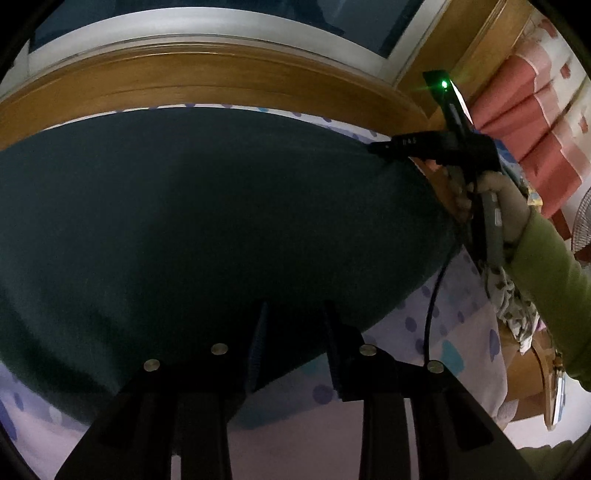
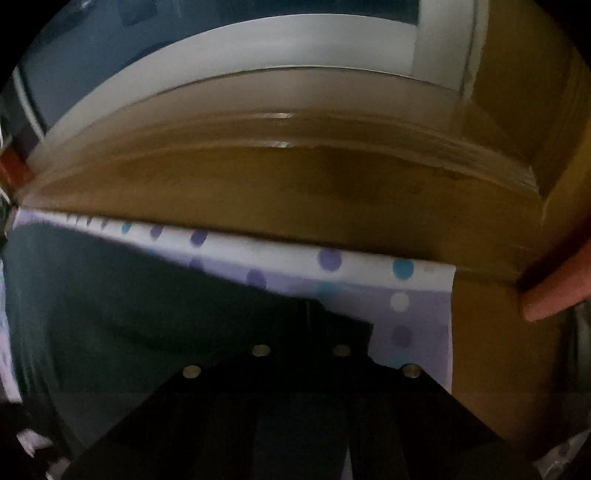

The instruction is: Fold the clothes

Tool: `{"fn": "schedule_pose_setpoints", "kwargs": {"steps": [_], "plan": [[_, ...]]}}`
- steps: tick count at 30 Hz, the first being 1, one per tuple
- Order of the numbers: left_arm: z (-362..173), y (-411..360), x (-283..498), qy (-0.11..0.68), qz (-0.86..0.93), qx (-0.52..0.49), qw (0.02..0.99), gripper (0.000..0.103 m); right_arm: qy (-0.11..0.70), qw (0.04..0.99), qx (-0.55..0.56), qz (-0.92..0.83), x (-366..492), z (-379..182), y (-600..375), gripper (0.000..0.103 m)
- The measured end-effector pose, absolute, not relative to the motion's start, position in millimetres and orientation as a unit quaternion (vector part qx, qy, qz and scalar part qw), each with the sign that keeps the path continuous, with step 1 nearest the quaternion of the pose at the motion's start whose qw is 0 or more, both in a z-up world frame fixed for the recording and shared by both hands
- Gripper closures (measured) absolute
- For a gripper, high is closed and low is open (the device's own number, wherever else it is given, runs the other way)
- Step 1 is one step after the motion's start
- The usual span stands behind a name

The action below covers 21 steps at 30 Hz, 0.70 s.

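Spread a dark green garment (image 1: 184,221) over most of a bed sheet (image 1: 443,332) dotted in purple and teal, the cloth swelling up a little off the bed.

Kept the left tool (image 1: 295,317) at the garment's near edge, fingers partly apart with dark fabric between them; could not tell whether the pads pressed on it. Had the right tool (image 1: 375,147) at the garment's far right corner. Closed fully there, pinching the fabric edge.

Seen from the left wrist only: the right hand (image 1: 506,206) wrapped round its tool's handle, a light green sleeve (image 1: 546,266) behind it, a green lamp (image 1: 444,84) lit on top of the tool, a black cable (image 1: 432,314) hanging down over the sheet, a patterned cloth (image 1: 509,299) bunched just under the wrist, coral curtains (image 1: 535,122) at the right and part of a fan (image 1: 583,221) at the edge.

Seen from the right wrist only: the closed right tool's tips on the garment's pointed corner, a strip of bare sheet beyond it, and one fingertip (image 2: 554,295) reaching in from the right edge. Blurred throughout.

Behind the bed in both views, ran a wooden bed frame (image 1: 184,81), with a white window frame (image 1: 184,29) above it and dark glass. Dim room.
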<state>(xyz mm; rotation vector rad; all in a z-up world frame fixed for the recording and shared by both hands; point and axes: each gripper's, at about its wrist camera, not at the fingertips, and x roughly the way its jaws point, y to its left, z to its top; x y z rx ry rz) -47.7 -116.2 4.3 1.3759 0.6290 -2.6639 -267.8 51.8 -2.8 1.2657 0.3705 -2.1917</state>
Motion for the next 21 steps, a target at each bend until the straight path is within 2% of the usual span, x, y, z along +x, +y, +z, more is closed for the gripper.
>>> {"fn": "schedule_pose_setpoints", "kwargs": {"steps": [4, 7, 12, 18, 21], "plan": [[7, -106, -47, 0.185, -0.870, 0.455, 0.041, 0.073, 0.129, 0.283, 0.472, -0.825, -260, 4, 53, 0.101], [10, -107, -45, 0.184, -0.868, 0.459, 0.043, 0.073, 0.108, 0.294, 0.451, -0.835, -230, 32, 64, 0.094], [18, -115, -28, 0.219, -0.866, 0.447, 0.040, 0.073, 0.107, 0.337, 0.428, -0.832, -164, 52, 82, 0.072], [21, -128, -5, 0.237, -0.864, 0.443, 0.048, 0.073, 0.106, 0.342, 0.465, -0.810, -114, 28, 77, 0.069], [24, -142, 13, 0.233, -0.864, 0.441, 0.063, 0.073, 0.105, 0.349, 0.469, -0.804, -85, 29, 67, 0.062]]}}
